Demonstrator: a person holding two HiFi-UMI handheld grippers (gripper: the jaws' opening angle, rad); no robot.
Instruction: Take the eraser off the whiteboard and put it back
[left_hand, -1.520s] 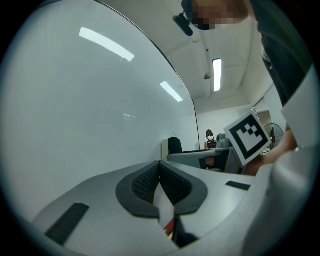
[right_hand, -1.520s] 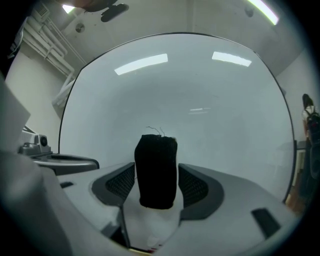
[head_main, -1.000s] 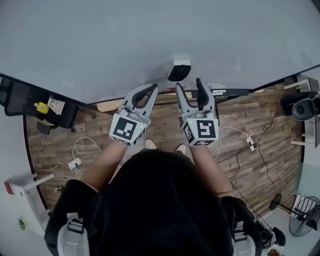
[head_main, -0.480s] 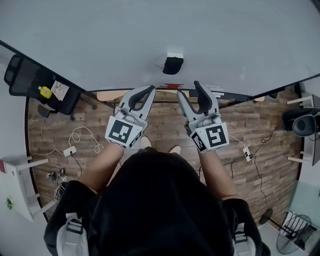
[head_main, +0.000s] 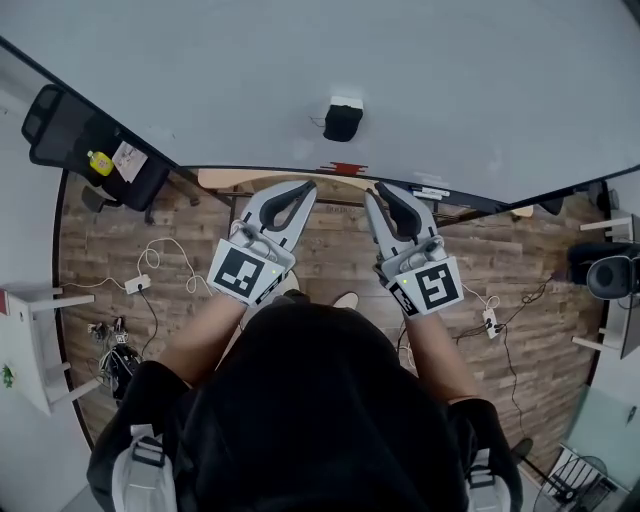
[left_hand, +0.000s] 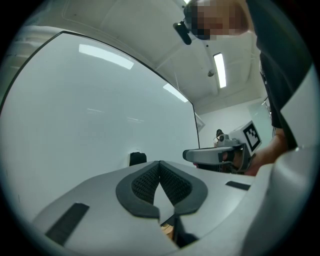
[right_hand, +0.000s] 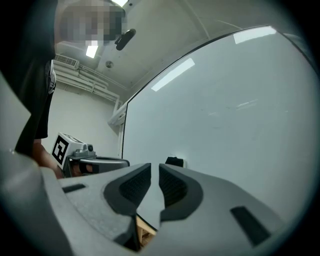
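Note:
The black eraser (head_main: 343, 120) sticks to the whiteboard (head_main: 450, 80), with its white label side up. It also shows in the left gripper view as the eraser (left_hand: 137, 158) and in the right gripper view as the eraser (right_hand: 174, 162). Both grippers point level at the board, below and short of the eraser, one on each side. My left gripper (head_main: 305, 187) is shut and empty, its pads meeting at the tip (left_hand: 159, 163). My right gripper (head_main: 379, 193) is closing; a narrow gap (right_hand: 155, 166) stays between its pads, with nothing in it.
A wooden ledge (head_main: 260, 178) runs under the board, with a small red thing (head_main: 345, 168) on it. A black office chair (head_main: 95, 145) stands at the left. Cables and a power strip (head_main: 137, 284) lie on the wood floor. A white table (head_main: 20, 350) is at the far left.
The right gripper's jaws went from wide apart to nearly together, and it swung leftward. Both grippers now sit lower in the picture, farther from the eraser.

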